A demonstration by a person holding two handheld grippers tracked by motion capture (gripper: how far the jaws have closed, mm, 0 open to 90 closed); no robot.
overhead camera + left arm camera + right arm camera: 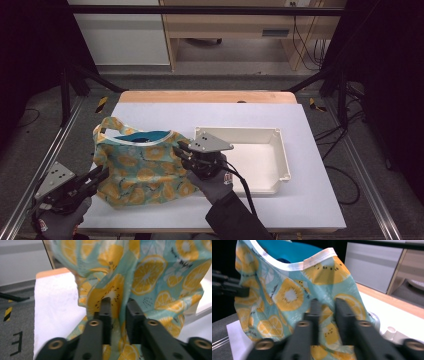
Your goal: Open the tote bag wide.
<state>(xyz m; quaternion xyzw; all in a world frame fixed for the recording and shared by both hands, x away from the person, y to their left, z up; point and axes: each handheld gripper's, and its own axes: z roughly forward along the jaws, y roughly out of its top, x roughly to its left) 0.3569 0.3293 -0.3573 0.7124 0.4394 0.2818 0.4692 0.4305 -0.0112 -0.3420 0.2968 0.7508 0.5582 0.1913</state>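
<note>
A cloth bag printed with yellow citrus slices on teal, with white trim and a blue lining, stands on the white table between my grippers. My left gripper meets its lower left corner. In the left gripper view a fold of the bag sits pinched between the narrow jaws of that gripper. My right gripper is at the bag's right side near the rim. In the right gripper view it is shut on the cloth below the trimmed opening.
A shallow white tray lies on the table just right of the bag, behind my right hand. The white tabletop ends in a wooden strip at the far edge. Metal frame rails run along both sides.
</note>
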